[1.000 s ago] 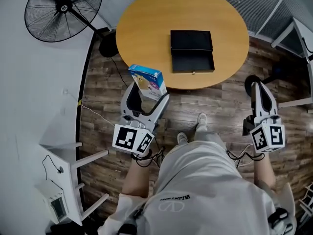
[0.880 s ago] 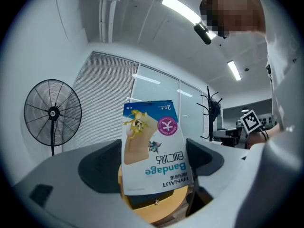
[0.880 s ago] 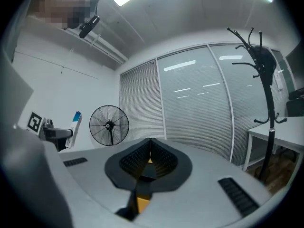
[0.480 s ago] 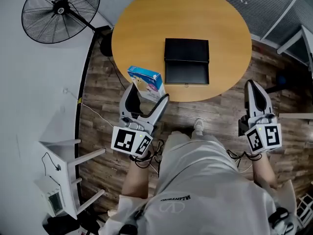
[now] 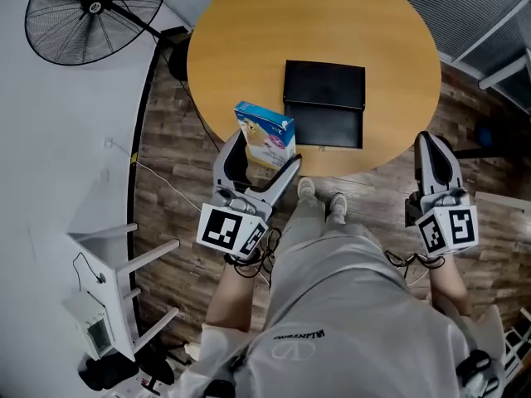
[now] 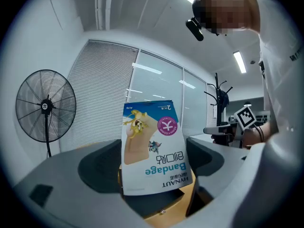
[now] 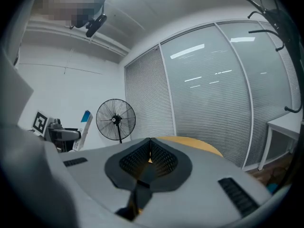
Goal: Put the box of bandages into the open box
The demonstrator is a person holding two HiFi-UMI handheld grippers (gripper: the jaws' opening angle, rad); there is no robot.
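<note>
The blue-and-white bandage box is held upright over the near edge of the round wooden table, with my left gripper shut on its lower part. The left gripper view shows the box between both jaws, its print upside down. The open black box lies flat on the table just right of the bandage box, lid folded back. My right gripper hangs over the floor at the table's right edge, jaws shut and empty.
A black standing fan is at the far left beside the table. A white rack stands at the lower left, with a cable across the wood floor. The person's feet are at the table's near edge.
The person has stepped closer to the table. My left gripper has carried the bandage box forward and right, to the table's edge beside the black box. The right gripper has hardly shifted.
</note>
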